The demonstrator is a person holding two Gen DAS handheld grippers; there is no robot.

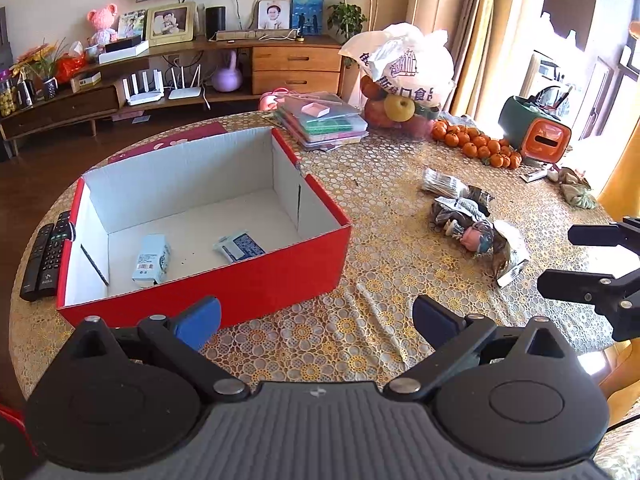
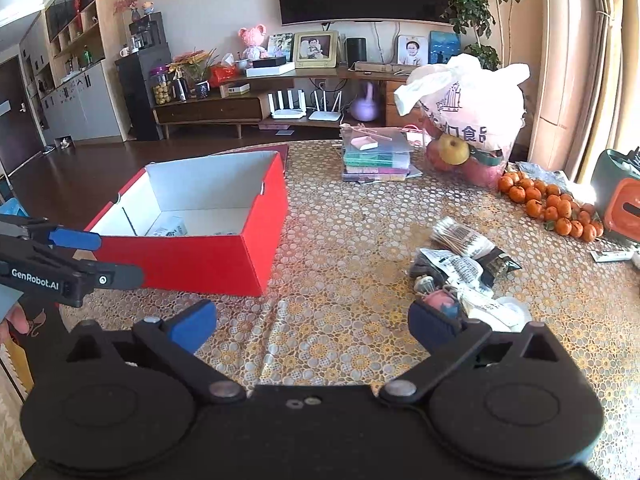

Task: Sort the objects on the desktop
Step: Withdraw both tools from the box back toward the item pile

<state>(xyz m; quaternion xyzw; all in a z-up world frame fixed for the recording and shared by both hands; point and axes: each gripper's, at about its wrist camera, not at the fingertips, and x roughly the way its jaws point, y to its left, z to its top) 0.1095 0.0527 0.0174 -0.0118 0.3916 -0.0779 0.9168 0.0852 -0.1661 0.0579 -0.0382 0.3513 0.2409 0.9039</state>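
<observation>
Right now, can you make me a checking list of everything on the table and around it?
Surface: round table under a yellow flower-lace cover.
Job's things: open red box holding two small packets; a heap of packets and a little figurine lies loose outside it.
Clutter: two remote controls beside the box, stacked folders, a fruit bag, tangerines.
Grippers: left gripper and right gripper both open, empty.
Cables: white cords on the TV cabinet.
Surroundings: living room, television, curtains.
</observation>
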